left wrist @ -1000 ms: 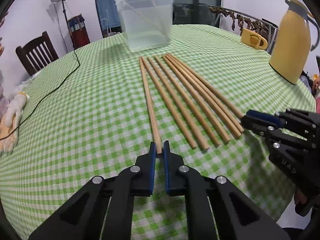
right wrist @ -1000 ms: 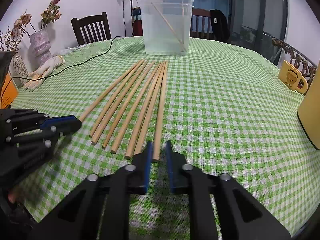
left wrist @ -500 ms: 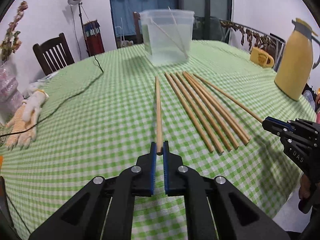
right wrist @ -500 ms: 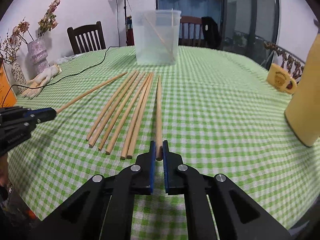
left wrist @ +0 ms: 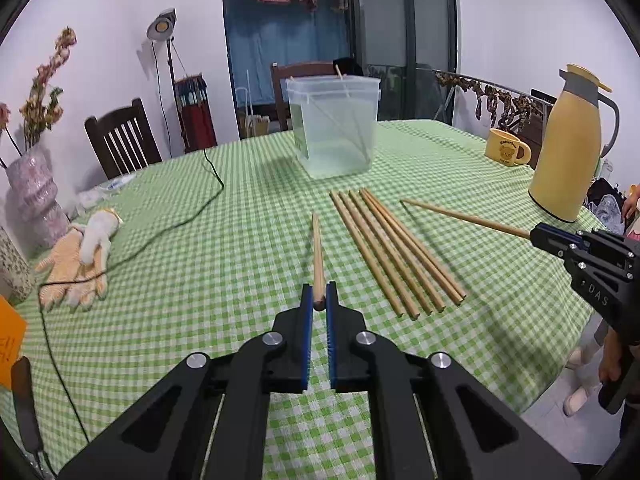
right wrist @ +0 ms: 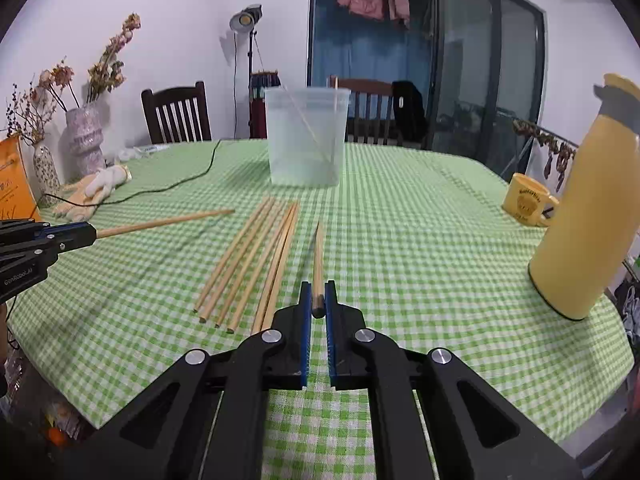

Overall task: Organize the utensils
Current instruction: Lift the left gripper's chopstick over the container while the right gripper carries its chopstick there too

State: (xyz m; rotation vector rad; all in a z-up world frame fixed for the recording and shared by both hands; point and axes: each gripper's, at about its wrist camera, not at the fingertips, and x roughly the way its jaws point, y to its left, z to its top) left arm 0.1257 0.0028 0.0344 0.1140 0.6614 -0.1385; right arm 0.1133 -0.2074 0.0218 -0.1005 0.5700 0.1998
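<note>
left gripper pinching chopstick, vase only in right view

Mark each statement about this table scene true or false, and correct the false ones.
1. Each tongs grips one chopstick. True: left tongs hold a stick, right tongs hold another.
2. The tub is empty. False: sticks lean inside it.
3. Five chopsticks lie loose on the cloth. True.
4. The mug is blue. False: yellow.
5. The flask lies on its side. False: it stands upright.
</note>
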